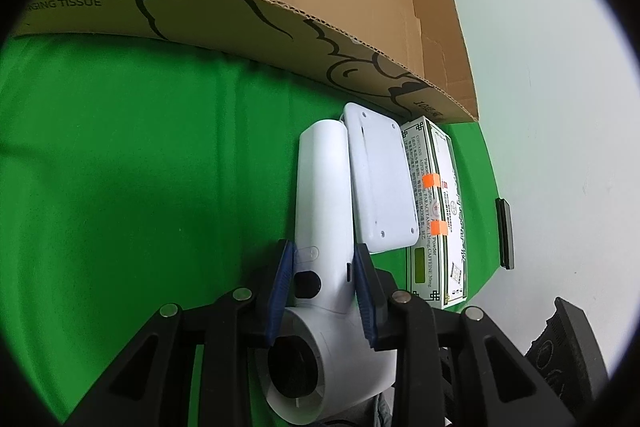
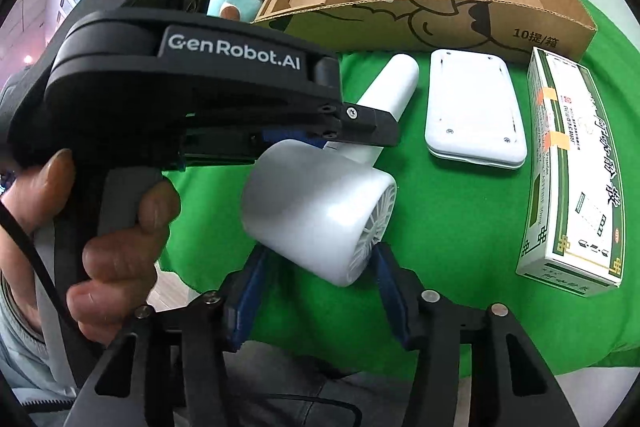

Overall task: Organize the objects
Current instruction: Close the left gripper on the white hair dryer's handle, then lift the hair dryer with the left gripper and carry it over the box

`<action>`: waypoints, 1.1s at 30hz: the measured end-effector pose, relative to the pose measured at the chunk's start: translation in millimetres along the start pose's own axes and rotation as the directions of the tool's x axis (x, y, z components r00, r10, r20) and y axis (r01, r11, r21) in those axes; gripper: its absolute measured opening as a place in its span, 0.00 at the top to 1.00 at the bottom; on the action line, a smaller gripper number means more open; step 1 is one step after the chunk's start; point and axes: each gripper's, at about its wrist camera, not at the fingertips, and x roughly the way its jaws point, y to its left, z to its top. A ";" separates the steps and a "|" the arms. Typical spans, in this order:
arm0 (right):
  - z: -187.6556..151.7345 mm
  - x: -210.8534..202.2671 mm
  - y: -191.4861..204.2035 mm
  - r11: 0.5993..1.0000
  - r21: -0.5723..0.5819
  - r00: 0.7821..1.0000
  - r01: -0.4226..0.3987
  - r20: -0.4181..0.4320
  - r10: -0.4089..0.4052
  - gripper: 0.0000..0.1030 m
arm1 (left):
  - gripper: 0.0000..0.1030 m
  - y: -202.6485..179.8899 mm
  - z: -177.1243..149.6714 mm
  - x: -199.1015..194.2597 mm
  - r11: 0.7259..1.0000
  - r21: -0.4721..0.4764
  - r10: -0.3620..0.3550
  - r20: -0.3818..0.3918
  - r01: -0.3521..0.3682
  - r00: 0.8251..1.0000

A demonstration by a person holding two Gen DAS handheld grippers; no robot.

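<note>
Clamped in my left gripper (image 1: 322, 291) by its handle, low in the frame, sits the white hair dryer (image 1: 320, 211). Its round barrel lies between my right gripper's (image 2: 318, 291) parted fingers. Beyond, the cardboard box (image 2: 552, 23) stands on green cloth (image 2: 440, 211).

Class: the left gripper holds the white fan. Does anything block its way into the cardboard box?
Only the box's own near wall stands between; the fan, shut in the left gripper, must clear it. The white device lies beside the fan.
</note>
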 end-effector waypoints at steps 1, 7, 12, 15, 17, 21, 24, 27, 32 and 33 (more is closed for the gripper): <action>-1.1 -1.6 0.2 1.000 -0.008 1.000 0.004 0.000 -0.004 0.56 | 0.71 0.4 4.7 -1.7 1.000 -0.004 0.002 0.001 -0.002 1.000; -4.6 -12.6 -3.3 1.000 -0.007 1.000 -0.007 0.000 0.007 0.58 | 0.71 -15.9 -5.1 9.5 0.999 0.033 0.002 0.010 -0.003 1.000; -6.2 -22.2 -3.7 0.999 0.017 1.000 -0.029 -0.001 0.029 0.50 | 0.73 -31.5 -19.6 18.1 0.999 0.034 0.014 0.028 -0.015 1.000; -4.5 -27.8 -4.8 0.998 0.046 0.999 -0.052 0.005 0.052 0.42 | 0.73 -34.6 -28.0 22.9 1.000 0.015 0.013 0.026 -0.014 1.000; -4.0 -31.1 -5.0 0.997 0.050 0.998 -0.059 0.005 0.059 0.41 | 0.73 -42.6 -24.9 34.2 1.000 -0.005 0.011 0.024 -0.011 1.000; -5.1 -38.5 -5.8 0.996 0.056 0.997 -0.073 0.000 0.073 0.40 | 0.73 -56.2 -33.6 47.5 1.000 -0.030 0.005 0.006 -0.004 1.000; -6.8 -44.0 -6.2 0.997 0.044 0.998 -0.060 -0.003 0.061 0.40 | 0.72 -68.4 -36.1 57.3 1.000 -0.028 -0.014 -0.024 0.013 1.000; -10.0 -52.1 -6.9 0.999 0.014 0.999 -0.031 -0.008 0.031 0.41 | 0.72 -80.4 -32.6 70.8 0.998 -0.024 -0.058 -0.074 0.056 0.996; -15.4 -66.9 -15.8 1.000 -0.010 0.999 0.025 -0.021 -0.025 0.45 | 0.69 -101.5 -28.4 88.6 0.998 0.022 -0.050 -0.128 0.053 0.991; -16.0 -69.5 -16.4 0.999 -0.018 0.999 0.036 -0.024 -0.037 0.44 | 0.68 -109.2 -28.8 97.4 0.998 0.034 -0.052 -0.143 0.057 0.988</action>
